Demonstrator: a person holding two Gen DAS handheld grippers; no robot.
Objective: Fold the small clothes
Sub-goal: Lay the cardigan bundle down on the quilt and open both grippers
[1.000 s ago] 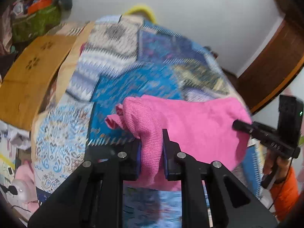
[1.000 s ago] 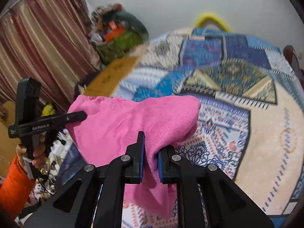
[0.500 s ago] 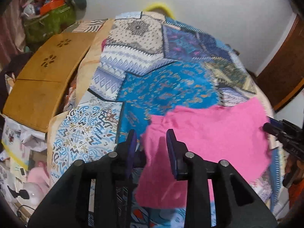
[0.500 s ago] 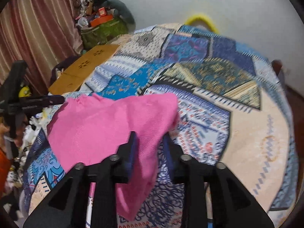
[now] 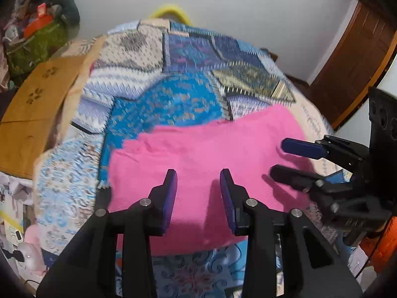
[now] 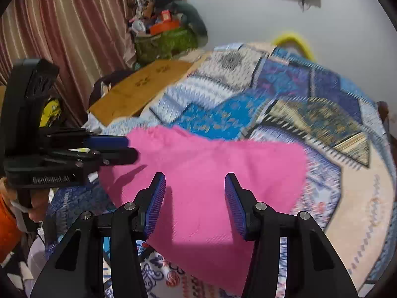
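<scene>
Pink garment spread flat on patchwork bedspread. Right hand-held gripper above its near edge, jaws opening, nothing pinched between. Left hand-held gripper at garment's left edge, orange sleeve below.

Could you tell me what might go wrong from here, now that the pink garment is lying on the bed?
1. The pink garment hangs over the near edge of the patterned bedspread; it may slide off.
2. Both left gripper and right gripper have jaws opening with no cloth between them, so wrinkles along the far edge may stay.
</scene>
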